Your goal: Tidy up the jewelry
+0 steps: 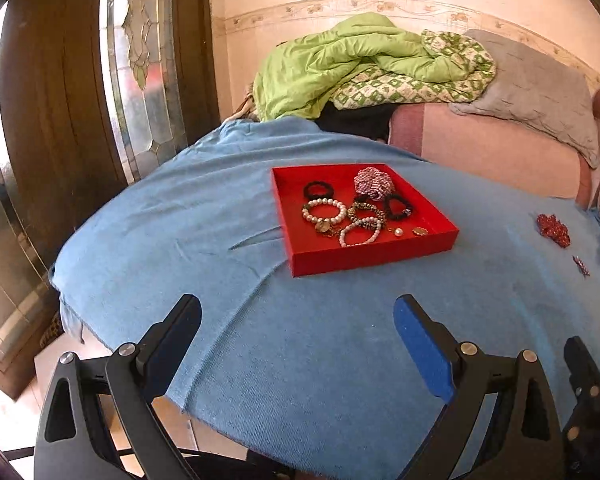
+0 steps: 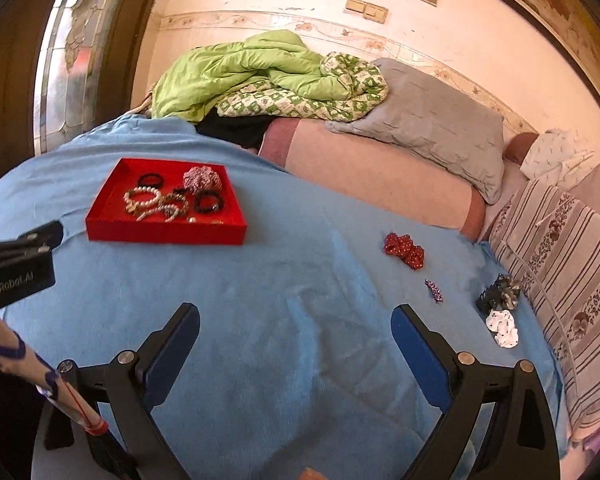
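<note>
While the red tray (image 1: 374,254) sat flat on the blue cloth (image 1: 180,220) with its long axis running toward the far left, bracelets and a pink scrunchie (image 1: 374,182) lay inside. A red scrunchie (image 2: 404,251) and a small beaded piece (image 2: 434,290) lay well to its right. Left gripper (image 1: 296,344) and right gripper (image 2: 296,350) hovered level, jaws spread wide, holding nothing.

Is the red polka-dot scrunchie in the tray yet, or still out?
Out. The red polka-dot scrunchie lies on the blue cloth, well right of the red tray.
</note>
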A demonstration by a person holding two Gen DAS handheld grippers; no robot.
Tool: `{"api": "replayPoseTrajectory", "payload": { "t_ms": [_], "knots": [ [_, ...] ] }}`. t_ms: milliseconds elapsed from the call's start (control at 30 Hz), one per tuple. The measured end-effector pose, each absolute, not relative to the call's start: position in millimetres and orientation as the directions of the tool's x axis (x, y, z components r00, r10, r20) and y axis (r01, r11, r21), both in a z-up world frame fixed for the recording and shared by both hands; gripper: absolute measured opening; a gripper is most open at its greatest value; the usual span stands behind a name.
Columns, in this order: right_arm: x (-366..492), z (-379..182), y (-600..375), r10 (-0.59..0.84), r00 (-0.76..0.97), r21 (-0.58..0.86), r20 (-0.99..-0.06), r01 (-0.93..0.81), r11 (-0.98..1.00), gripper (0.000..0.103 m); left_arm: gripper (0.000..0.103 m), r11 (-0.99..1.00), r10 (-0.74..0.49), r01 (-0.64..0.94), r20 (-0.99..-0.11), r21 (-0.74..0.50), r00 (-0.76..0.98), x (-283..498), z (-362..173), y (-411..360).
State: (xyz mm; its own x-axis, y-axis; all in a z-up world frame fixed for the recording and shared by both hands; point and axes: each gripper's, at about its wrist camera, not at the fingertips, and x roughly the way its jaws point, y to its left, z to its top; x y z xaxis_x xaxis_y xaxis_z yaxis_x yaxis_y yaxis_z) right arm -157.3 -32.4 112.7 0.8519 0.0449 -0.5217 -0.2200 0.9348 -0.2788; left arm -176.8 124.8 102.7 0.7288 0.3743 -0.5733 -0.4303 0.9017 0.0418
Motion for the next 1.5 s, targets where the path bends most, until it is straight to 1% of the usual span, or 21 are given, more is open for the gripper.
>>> {"api": "replayPoseTrajectory", "payload": {
  "t_ms": [167, 267, 433, 533, 833, 1167, 1500],
  "knots": [
    [-162, 108, -32, 0.056, 0.851, -0.284, -0.523, -0.235, 0.93, 0.098, 0.096, 0.913, 0.363, -0.404, -0.574, 0.061, 0.734, -176, 102, 118],
    [-160, 109, -35, 0.063, 0.851, -0.269, -0.522, -0.234, 0.934, 0.098, 0.096, 0.912, 0.361, -0.406, -0.585, 0.057, 0.727, -173, 96, 119],
    [-154, 105, -40, 0.066, 0.836, -0.239, -0.545, -0.23, 0.943, 0.098, 0.096, 0.906, 0.36, -0.42, -0.616, 0.052, 0.701, -167, 86, 126],
    [-150, 102, -42, 0.072, 0.826, -0.219, -0.559, -0.231, 0.948, 0.098, 0.096, 0.902, 0.365, -0.43, -0.603, 0.042, 0.709, -169, 85, 128],
    [-138, 95, -50, 0.074, 0.805, -0.183, -0.589, -0.223, 0.958, 0.098, 0.096, 0.918, 0.327, -0.395, -0.621, 0.031, 0.712, -157, 80, 123],
    [-126, 90, -55, 0.082, 0.777, -0.148, -0.625, -0.22, 0.964, 0.098, 0.096, 0.931, 0.309, -0.362, -0.633, 0.049, 0.709, -145, 75, 113],
    [-126, 87, -52, 0.087, 0.768, -0.15, -0.635, -0.232, 0.961, 0.098, 0.096, 0.932, 0.308, -0.359, -0.639, 0.053, 0.704, -143, 74, 113]
  ]
}}
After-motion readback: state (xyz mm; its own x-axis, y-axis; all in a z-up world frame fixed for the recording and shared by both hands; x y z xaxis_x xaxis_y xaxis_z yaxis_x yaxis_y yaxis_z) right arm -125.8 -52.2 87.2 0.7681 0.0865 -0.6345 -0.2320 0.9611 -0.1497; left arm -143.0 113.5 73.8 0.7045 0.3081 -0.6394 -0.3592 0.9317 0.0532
